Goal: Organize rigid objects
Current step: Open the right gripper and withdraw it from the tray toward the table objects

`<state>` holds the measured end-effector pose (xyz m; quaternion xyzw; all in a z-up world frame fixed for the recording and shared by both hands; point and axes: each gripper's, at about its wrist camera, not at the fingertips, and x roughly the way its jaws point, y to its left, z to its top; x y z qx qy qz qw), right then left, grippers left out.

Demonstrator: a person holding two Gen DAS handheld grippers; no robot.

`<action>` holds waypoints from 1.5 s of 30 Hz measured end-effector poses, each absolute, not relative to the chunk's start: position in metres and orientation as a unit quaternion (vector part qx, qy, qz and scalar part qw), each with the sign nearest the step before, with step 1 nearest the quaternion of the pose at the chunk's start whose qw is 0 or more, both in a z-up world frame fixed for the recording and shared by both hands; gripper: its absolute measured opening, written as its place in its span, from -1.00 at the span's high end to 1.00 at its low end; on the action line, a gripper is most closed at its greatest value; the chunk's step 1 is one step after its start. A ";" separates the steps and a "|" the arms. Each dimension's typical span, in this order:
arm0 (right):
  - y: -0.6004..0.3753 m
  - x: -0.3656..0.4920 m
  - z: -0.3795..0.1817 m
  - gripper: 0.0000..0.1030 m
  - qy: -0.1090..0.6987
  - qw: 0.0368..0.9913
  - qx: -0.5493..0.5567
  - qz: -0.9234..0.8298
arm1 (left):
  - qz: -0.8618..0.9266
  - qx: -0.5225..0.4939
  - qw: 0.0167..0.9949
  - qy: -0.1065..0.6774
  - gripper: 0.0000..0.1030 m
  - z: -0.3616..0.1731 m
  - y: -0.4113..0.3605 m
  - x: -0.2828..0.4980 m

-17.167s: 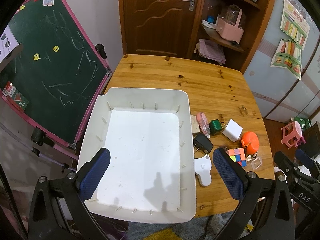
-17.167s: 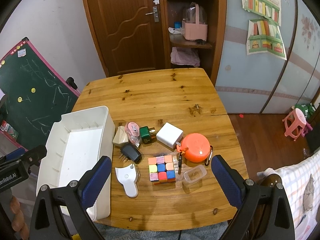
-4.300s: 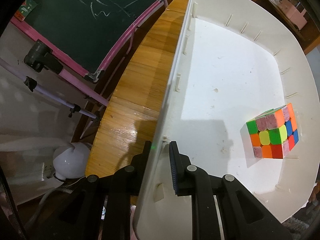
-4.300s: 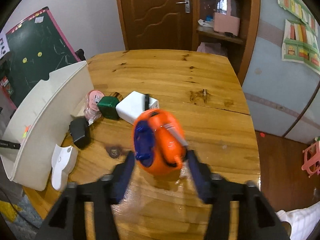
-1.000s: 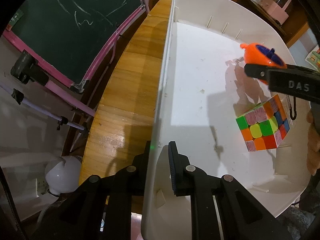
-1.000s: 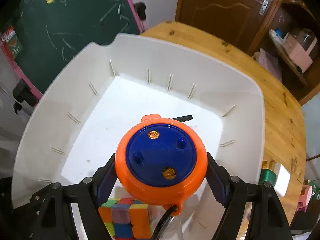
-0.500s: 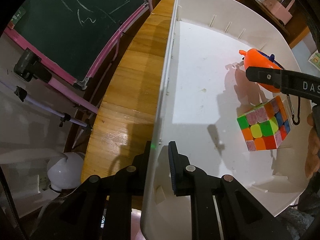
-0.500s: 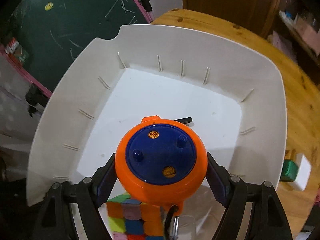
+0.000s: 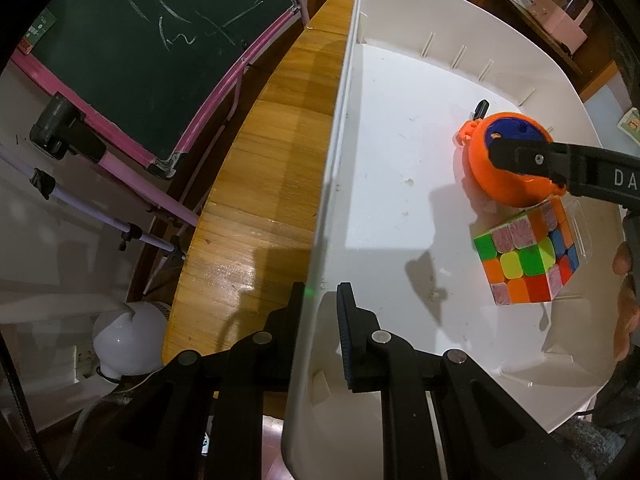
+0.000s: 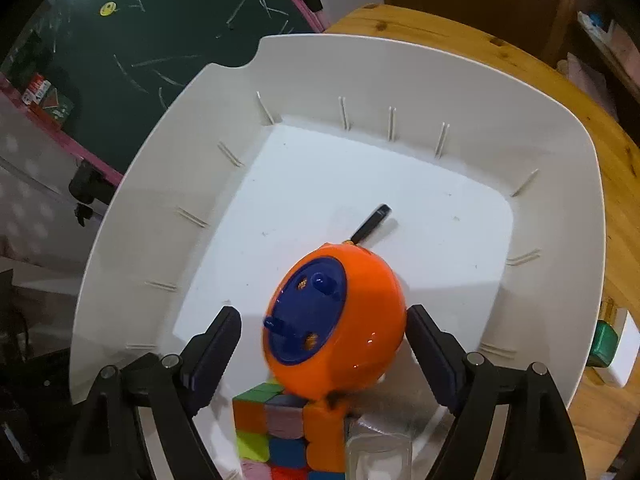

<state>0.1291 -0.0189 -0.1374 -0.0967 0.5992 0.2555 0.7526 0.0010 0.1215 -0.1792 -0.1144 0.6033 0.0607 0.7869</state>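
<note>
Between the fingers of my right tool [image 10: 322, 354] sits the orange ball-shaped toy [image 10: 340, 328], its blue face tipped toward the left finger. The jaws have just been opening: a clear gap shows on the left side, and the right pad stands at the shell, contact there too close to call, so I read the tool as released with the toy still between the fingers. The toy lies inside the white plastic bin [image 10: 160, 184], on or just above its floor, leaning against the top edge of the colour puzzle cube [image 10: 280, 432] directly below it in the right wrist view. A black tab [image 10: 370, 224] on a short cord points away from the toy toward the bin's far wall; that is the toy's only long axis. A small clear plastic case [image 10: 378, 452] lies beside the cube, nearest the camera.

From the left wrist view, my left tool [image 9: 320, 312] is clenched on the near wall of the bin [image 9: 332, 184], one finger outside and one inside, steadying it on the wooden counter [image 9: 264, 168]. The toy [image 9: 500, 160] and cube [image 9: 528, 264] lie well to its right, so the right hand is plainly the nearer one. My judgement: the coming move is a straight lift of the right tool, clear of the toy.

Readable writing: the letters "DA" [image 9: 624, 179] on the right tool's arm, cut off at the frame edge. The chalkboard [image 9: 152, 40] shows only scribbles.
</note>
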 end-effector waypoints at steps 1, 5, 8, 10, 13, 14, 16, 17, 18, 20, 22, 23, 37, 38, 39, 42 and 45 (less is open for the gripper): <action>-0.019 0.129 -0.136 -0.65 0.596 0.757 -0.100 0.250 | 0.060 -0.115 0.787 0.603 0.69 -0.179 0.121 0.001; -0.026 0.129 -0.126 -0.65 0.590 0.764 -0.081 0.247 | 0.060 -0.115 0.787 0.604 0.69 -0.180 0.122 0.001; -0.031 0.120 -0.115 -0.65 0.581 0.770 -0.083 0.251 | 0.061 -0.114 0.787 0.603 0.69 -0.180 0.122 0.001; -0.032 0.109 -0.106 -0.65 0.569 0.780 -0.105 0.238 | 0.061 -0.116 0.787 0.603 0.69 -0.179 0.122 0.000; -0.041 0.092 -0.086 -0.65 0.535 0.807 -0.118 0.221 | 0.061 -0.115 0.789 0.601 0.69 -0.179 0.123 0.000; -0.044 0.089 -0.081 -0.65 0.528 0.812 -0.116 0.220 | 0.061 -0.114 0.789 0.600 0.69 -0.178 0.123 -0.001; -0.056 0.083 -0.069 -0.65 0.511 0.821 -0.109 0.228 | 0.061 -0.110 0.791 0.599 0.69 -0.177 0.122 -0.002; -0.059 0.081 -0.065 -0.65 0.506 0.825 -0.108 0.228 | 0.062 -0.108 0.792 0.598 0.69 -0.177 0.121 -0.002; -0.065 0.078 -0.061 -0.65 0.497 0.832 -0.107 0.223 | 0.063 -0.107 0.793 0.597 0.69 -0.176 0.121 -0.003; -0.073 0.080 -0.058 -0.62 0.486 0.841 -0.098 0.217 | 0.065 -0.106 0.794 0.596 0.69 -0.175 0.121 -0.003; -0.081 0.076 -0.056 -0.48 0.482 0.844 -0.089 0.215 | 0.067 -0.105 0.795 0.594 0.69 -0.174 0.120 -0.004; -0.083 0.074 -0.055 -0.27 0.480 0.846 -0.088 0.216 | 0.069 -0.103 0.795 0.593 0.69 -0.173 0.119 -0.004; -0.147 0.036 -0.019 -0.14 0.423 0.886 -0.086 0.167 | 0.081 -0.078 0.808 0.578 0.70 -0.159 0.112 -0.002; -0.152 0.035 -0.017 -0.14 0.420 0.889 -0.084 0.160 | 0.081 -0.075 0.809 0.577 0.74 -0.159 0.112 -0.003; -0.157 0.034 -0.015 -0.14 0.417 0.891 -0.082 0.156 | 0.080 -0.071 0.810 0.576 0.79 -0.158 0.111 -0.003; -0.170 0.034 -0.012 -0.14 0.415 0.896 -0.077 0.139 | 0.073 -0.070 0.811 0.577 0.88 -0.158 0.111 -0.003; -0.179 0.033 -0.012 -0.14 0.414 0.898 -0.079 0.126 | 0.068 -0.069 0.811 0.577 0.88 -0.159 0.111 -0.004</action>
